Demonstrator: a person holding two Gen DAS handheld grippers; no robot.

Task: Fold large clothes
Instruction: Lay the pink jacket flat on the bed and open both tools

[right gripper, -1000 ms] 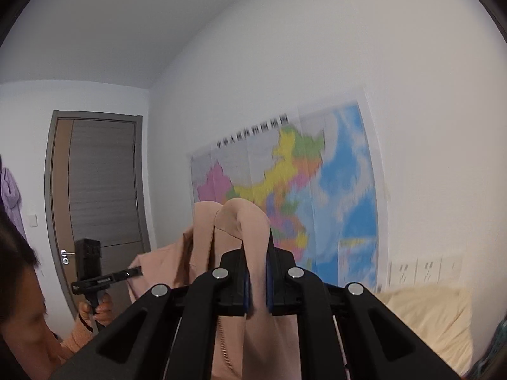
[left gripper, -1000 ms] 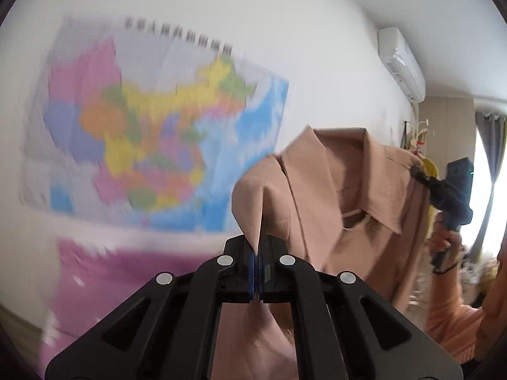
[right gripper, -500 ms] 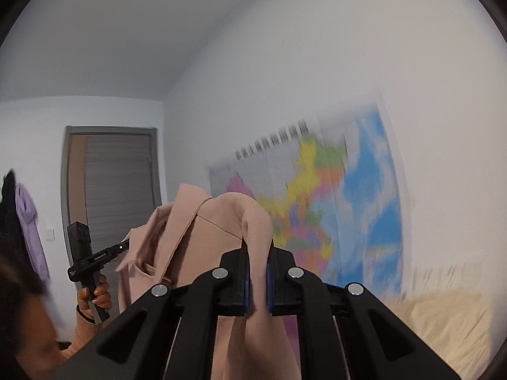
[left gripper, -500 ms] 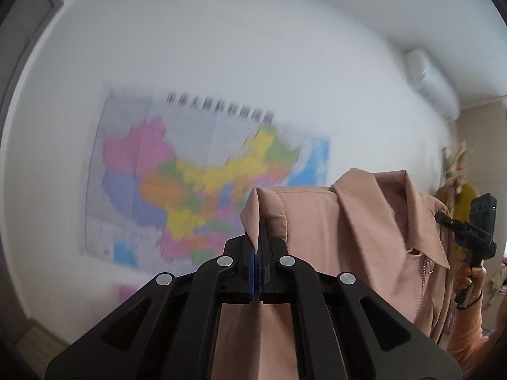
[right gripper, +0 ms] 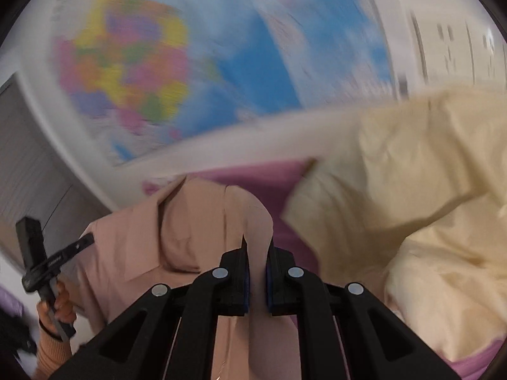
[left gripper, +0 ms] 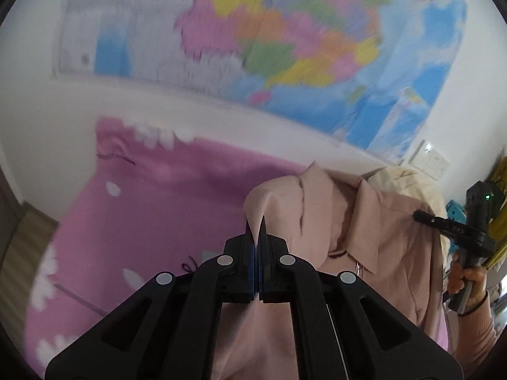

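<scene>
A dusty-pink collared shirt hangs stretched between my two grippers above a pink bedspread. My left gripper is shut on one shoulder of the shirt. My right gripper is shut on the other shoulder of the shirt. Each gripper shows in the other's view, the right one at the right edge and the left one at the left edge. The collar points away from me. The shirt's lower part is hidden below the fingers.
A cream quilt is heaped at the right of the bed. A coloured wall map hangs behind the bed. A grey door stands at the left. Wall sockets sit by the map.
Both grippers have swung down from pointing at the upper wall toward the bed, carrying the shirt with them. Both views are blurred by the motion. Both grips hold.
</scene>
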